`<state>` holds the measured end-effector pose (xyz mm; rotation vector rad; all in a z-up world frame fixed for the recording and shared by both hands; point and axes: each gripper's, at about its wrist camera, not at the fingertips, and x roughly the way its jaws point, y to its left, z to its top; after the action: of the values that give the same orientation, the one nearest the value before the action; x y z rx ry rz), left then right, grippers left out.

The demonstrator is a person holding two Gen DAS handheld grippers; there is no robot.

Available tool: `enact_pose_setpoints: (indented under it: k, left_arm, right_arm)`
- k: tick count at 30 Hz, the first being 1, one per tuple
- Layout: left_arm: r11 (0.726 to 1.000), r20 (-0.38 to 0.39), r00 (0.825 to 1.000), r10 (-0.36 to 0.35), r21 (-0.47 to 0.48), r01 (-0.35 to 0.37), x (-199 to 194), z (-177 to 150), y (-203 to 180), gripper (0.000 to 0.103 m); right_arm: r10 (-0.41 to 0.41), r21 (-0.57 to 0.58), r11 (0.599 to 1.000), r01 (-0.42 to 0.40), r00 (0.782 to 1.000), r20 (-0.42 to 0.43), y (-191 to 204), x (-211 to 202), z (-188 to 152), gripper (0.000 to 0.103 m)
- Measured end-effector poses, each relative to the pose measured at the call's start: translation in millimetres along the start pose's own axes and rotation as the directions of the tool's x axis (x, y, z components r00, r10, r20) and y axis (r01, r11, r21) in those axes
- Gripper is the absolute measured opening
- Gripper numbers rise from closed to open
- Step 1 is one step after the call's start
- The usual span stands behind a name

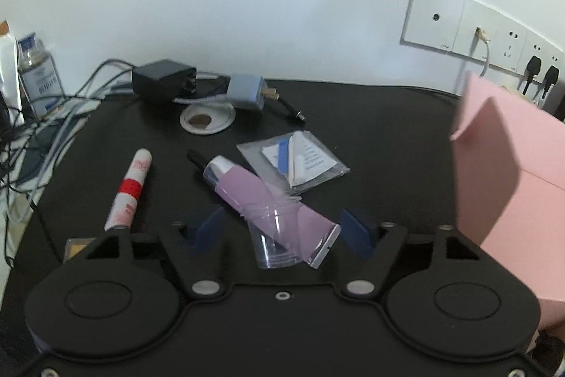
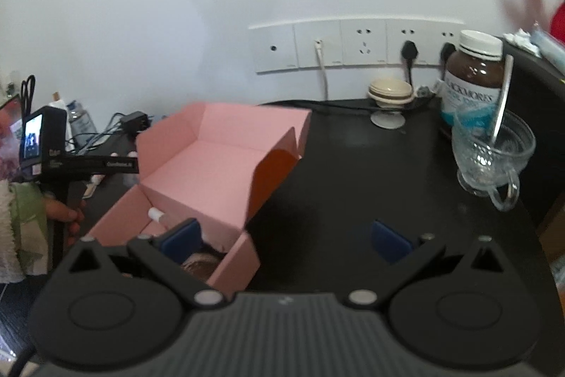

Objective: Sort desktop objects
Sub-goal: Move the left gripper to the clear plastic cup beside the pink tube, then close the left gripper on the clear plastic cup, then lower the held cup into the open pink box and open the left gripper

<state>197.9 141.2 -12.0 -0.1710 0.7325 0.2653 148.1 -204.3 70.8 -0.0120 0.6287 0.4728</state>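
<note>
My left gripper (image 1: pixel 282 230) is open low over the black desk (image 1: pixel 388 136). A clear plastic cup (image 1: pixel 273 237) lies between its blue pads (image 1: pixel 208 228), touching neither. The cup overlaps a lilac tube (image 1: pixel 243 188) with a white cap. Left of it lies a red-and-white stick (image 1: pixel 129 189), and behind it a clear bag (image 1: pixel 296 161) of papers. The open pink box (image 1: pixel 508 172) stands to the right. My right gripper (image 2: pixel 286 241) is open at the near corner of the pink box (image 2: pixel 212 165), gripping nothing. In the box lie a white tube (image 2: pixel 157 214) and something brown (image 2: pixel 201 265).
A black adapter (image 1: pixel 162 78), a blue adapter (image 1: pixel 247 90), a white disc (image 1: pixel 206 119), cables (image 1: pixel 53 129) and a bottle (image 1: pixel 37 73) sit at the back left. Wall sockets (image 2: pixel 353 45), stacked bowls (image 2: pixel 390 92), a brown jar (image 2: pixel 473 73) and a glass cup with spoon (image 2: pixel 491 151) are to the right. A hand (image 2: pixel 67 214) shows at the left.
</note>
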Motion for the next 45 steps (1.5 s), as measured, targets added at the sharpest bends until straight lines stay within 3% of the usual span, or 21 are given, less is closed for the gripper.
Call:
enact_pose_setpoints:
  k: [4,7,11,19,22,25,30,36,38,39,40,41,45]
  left_arm:
    - [1.0,-0.017,1.0,-0.013,-0.001,0.013,8,-1,8,0.038]
    - [0.999,-0.013,0.999,-0.042,0.012,0.042,9,-3,9,0.03]
    - [0.994,0.016,0.996,-0.085,0.066,0.084,-3,-9,4,0.03]
    - [0.996,0.052,0.995,-0.085,-0.014,0.086,-42,-18,11,0.029]
    - [0.991,0.106,0.986,-0.129,-0.018,0.132,-79,-24,13,0.029]
    - [0.98,0.123,0.972,-0.199,0.049,0.195,-110,-30,-2,0.029]
    - [0.95,0.074,0.956,-0.282,0.158,0.268,-114,-41,-46,0.03]
    - [0.95,-0.035,0.977,-0.209,0.231,0.211,-86,-52,-77,0.03]
    - [0.951,-0.059,0.978,-0.202,0.228,0.21,-80,-53,-78,0.03]
    - [0.952,-0.06,0.978,-0.202,0.222,0.21,-80,-52,-77,0.04]
    - [0.955,-0.057,0.977,-0.204,0.21,0.211,-81,-51,-75,0.057]
    - [0.956,-0.048,0.976,-0.212,0.195,0.218,-84,-49,-72,0.062]
    - [0.963,0.037,0.974,-0.225,0.16,0.216,-105,-44,-59,0.071]
  right_arm:
    - [-0.027,-0.014,1.0,0.027,1.0,-0.013,11,-3,-3,0.102]
    - [-0.04,-0.026,0.999,0.04,0.999,-0.022,19,-2,-4,0.102]
    - [-0.045,-0.024,0.999,0.044,0.998,-0.046,26,7,-2,0.102]
    - [-0.003,0.001,1.0,0.004,0.998,-0.06,35,15,3,0.102]
    - [-0.003,-0.021,1.0,0.002,0.998,-0.069,37,17,2,0.102]
    - [0.008,-0.015,1.0,-0.009,0.997,-0.081,35,18,1,0.102]
    - [0.009,-0.012,1.0,-0.01,0.996,-0.089,28,24,2,0.102]
    - [0.033,0.019,0.999,-0.031,0.997,-0.072,21,19,7,0.102]
    - [0.025,-0.004,1.0,-0.026,0.998,-0.064,19,15,6,0.102]
    - [0.024,-0.005,1.0,-0.024,0.998,-0.063,17,14,5,0.102]
    - [0.025,0.004,1.0,-0.025,0.998,-0.064,14,13,4,0.102]
    - [0.027,0.016,1.0,-0.026,0.997,-0.068,11,14,4,0.102]
    - [0.041,0.052,0.998,-0.037,0.996,-0.078,3,17,4,0.102]
